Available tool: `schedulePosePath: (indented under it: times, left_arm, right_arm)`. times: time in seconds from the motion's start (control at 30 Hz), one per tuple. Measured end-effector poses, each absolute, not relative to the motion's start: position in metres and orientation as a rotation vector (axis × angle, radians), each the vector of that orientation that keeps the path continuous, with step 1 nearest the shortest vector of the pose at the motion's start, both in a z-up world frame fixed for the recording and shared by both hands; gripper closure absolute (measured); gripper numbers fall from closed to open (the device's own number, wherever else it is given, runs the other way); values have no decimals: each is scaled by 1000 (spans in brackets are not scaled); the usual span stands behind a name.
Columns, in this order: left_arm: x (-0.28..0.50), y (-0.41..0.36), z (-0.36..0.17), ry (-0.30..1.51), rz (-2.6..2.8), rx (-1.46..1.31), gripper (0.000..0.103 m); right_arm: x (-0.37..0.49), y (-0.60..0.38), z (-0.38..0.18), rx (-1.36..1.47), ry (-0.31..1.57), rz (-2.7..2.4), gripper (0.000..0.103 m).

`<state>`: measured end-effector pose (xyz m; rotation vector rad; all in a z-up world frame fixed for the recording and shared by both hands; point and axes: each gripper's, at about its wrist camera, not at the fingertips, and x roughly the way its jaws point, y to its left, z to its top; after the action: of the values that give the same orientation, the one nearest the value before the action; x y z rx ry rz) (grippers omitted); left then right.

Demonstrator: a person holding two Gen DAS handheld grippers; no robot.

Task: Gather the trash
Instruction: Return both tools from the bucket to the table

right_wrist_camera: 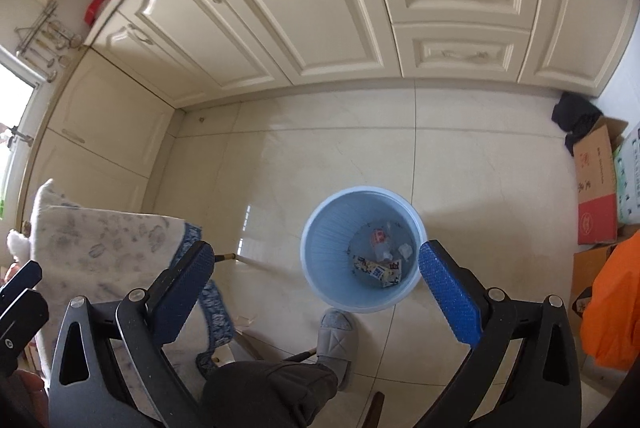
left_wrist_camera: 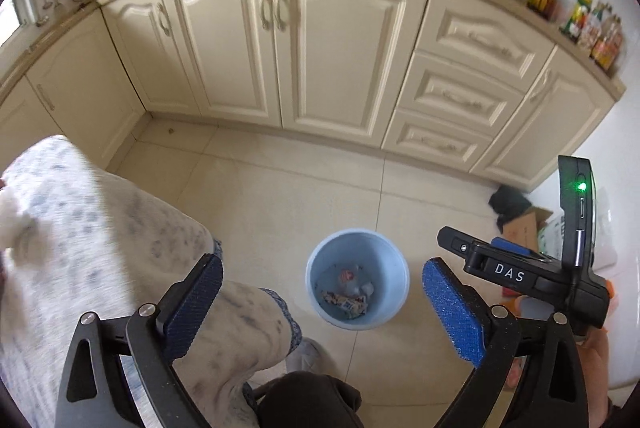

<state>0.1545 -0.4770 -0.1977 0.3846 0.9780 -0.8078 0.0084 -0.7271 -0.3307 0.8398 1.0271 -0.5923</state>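
A light blue trash bin [left_wrist_camera: 324,268] stands on the tiled floor and also shows in the right wrist view [right_wrist_camera: 320,248]. Inside lie a printed wrapper [left_wrist_camera: 346,302] [right_wrist_camera: 380,270], a red-and-white scrap [right_wrist_camera: 378,237] and a crumpled white piece [right_wrist_camera: 405,250]. My left gripper [left_wrist_camera: 320,300] is open and empty, held high above the bin. My right gripper [right_wrist_camera: 314,280] is open and empty, also above the bin; its body appears at the right of the left wrist view [left_wrist_camera: 520,268].
Cream kitchen cabinets [left_wrist_camera: 280,40] run along the far wall. A table with a patterned cloth [left_wrist_camera: 100,248] [right_wrist_camera: 100,244] is at the left. Cardboard boxes [right_wrist_camera: 596,184], a black bag [right_wrist_camera: 574,112] and orange fabric [right_wrist_camera: 612,308] are at the right. A slippered foot [right_wrist_camera: 336,340] stands near the bin.
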Motion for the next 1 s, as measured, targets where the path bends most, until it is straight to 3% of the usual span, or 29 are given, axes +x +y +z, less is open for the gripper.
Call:
schedulePosePath:
  times: [0.3, 0.5, 1.0]
  left_arm:
    - [111, -319, -106, 772, -700, 203, 1]
    - [92, -210, -73, 703, -576, 89, 1]
    - [54, -46, -27, 555, -248, -3, 1]
  right_arm:
    - [44, -642, -209, 682, 863, -450, 0]
    - [82, -564, -140, 561, 777, -304, 0]
    - [143, -379, -51, 302, 671, 0, 0]
